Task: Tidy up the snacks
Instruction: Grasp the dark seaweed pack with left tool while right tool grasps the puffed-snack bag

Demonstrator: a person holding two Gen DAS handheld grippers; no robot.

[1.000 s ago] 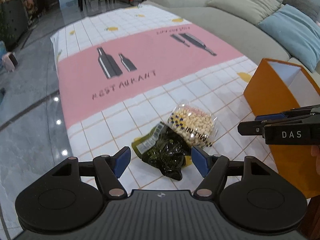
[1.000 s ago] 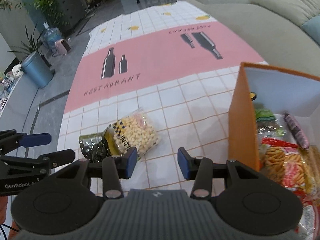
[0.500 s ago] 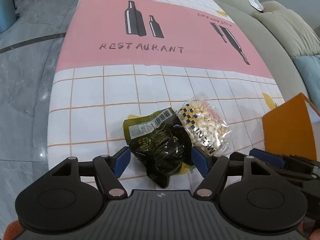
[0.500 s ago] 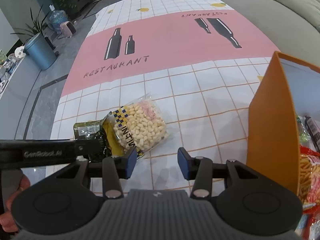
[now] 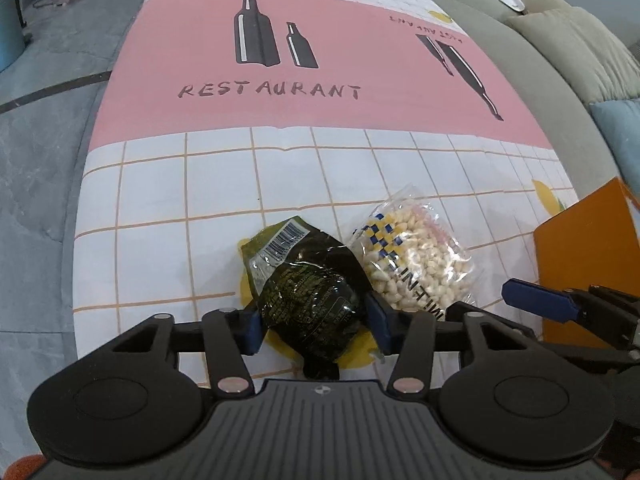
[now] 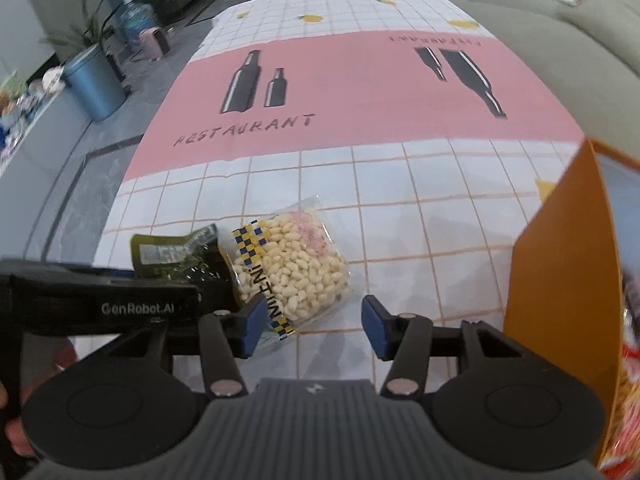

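1. We have the worktop (image 5: 200,184) under a pink-and-white checked cloth, with a sofa (image 5: 560,92) along its far right side.
2. The orange box (image 6: 560,272) stands at the right edge of the worktop; snack packs already show inside it in the right wrist view.
3. Our left claw (image 5: 314,326) is spread, its blue pads on either side of the dark pack (image 5: 308,300), close to its flanks; we cannot tell whether they touch it yet.
4. Our right claw (image 6: 314,326) is also spread and holds nothing, hovering just right of the clear pack (image 6: 292,268).
5. The clear pack, full of pale puffed pieces, lies flat on the worktop, touching the dark pack's right side and well apart from the box.
6. The dark pack lies near the front edge of the worktop, barcode end pointing away from us.
7. We judge the dark pack light, soft and crinkly, its glossy film likely slippery; we would pinch it across the bulging middle, gently, so the contents do not crush.
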